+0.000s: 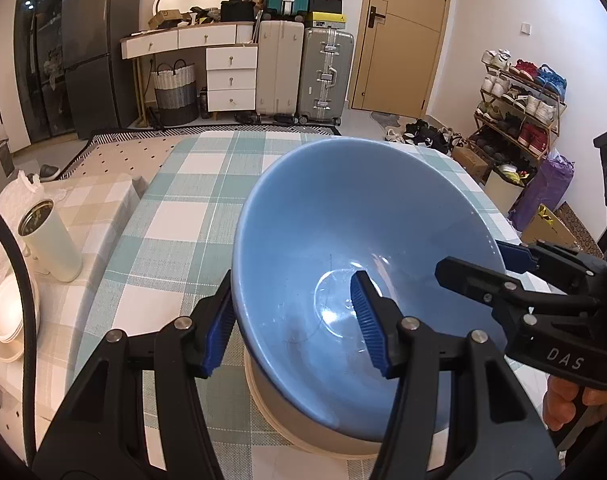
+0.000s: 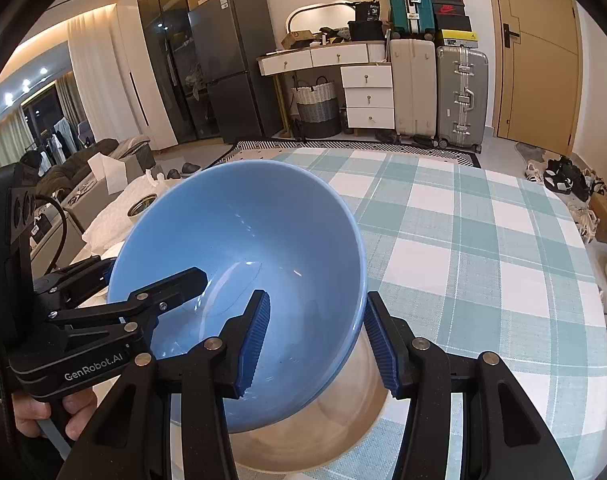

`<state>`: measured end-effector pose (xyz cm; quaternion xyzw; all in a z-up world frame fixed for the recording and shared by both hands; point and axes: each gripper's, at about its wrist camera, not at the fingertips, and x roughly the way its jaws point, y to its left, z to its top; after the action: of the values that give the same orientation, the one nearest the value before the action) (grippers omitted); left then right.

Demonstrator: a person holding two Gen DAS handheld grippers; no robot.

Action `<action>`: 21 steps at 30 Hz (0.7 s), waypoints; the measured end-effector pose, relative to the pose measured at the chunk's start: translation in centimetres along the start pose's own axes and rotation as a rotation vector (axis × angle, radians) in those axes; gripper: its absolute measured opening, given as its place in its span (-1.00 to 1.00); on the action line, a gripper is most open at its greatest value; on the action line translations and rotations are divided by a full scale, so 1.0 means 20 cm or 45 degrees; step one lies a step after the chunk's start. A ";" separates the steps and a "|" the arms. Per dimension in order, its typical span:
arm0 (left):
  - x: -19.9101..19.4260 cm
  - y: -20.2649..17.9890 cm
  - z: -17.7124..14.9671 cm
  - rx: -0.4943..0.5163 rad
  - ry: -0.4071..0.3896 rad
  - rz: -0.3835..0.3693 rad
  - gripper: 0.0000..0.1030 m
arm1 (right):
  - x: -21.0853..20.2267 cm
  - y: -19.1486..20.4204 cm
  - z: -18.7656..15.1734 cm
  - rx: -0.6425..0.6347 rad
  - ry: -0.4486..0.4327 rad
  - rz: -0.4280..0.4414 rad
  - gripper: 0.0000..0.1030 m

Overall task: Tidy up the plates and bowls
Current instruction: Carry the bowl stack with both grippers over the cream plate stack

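Blue bowl, glazed, stiff, breakable (likely slippery), tilted over a cream bowl on the counter; left gripper and right gripper each clamp opposite rim walls.

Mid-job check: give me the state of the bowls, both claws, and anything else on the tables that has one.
Blue bowl: tilted, held at opposite rims, partly inside the beige bowl.
Beige bowl: upright on the checked tablecloth, under the blue bowl.
Left claw: shut on the blue bowl's rim.
Right claw: shut on the blue bowl's rim.
White plates: stacked on the side table.
Cream tumbler: upright, lid off.
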<state>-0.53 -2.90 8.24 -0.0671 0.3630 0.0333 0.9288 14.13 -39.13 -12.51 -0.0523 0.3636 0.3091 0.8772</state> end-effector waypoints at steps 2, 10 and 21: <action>0.03 0.01 0.00 -0.005 0.009 -0.003 0.03 | 0.01 0.00 0.00 -0.003 0.007 -0.003 -0.02; 0.13 0.03 -0.03 -0.028 0.049 -0.026 0.03 | 0.04 0.00 -0.01 -0.012 0.030 -0.013 -0.02; 0.26 0.03 -0.05 -0.012 0.080 -0.023 0.03 | 0.06 -0.01 -0.01 -0.010 0.045 -0.028 -0.02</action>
<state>2.52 -2.37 3.86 -0.0758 0.3913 0.0246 0.9168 14.85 -38.80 -13.57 -0.0650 0.3772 0.2997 0.8739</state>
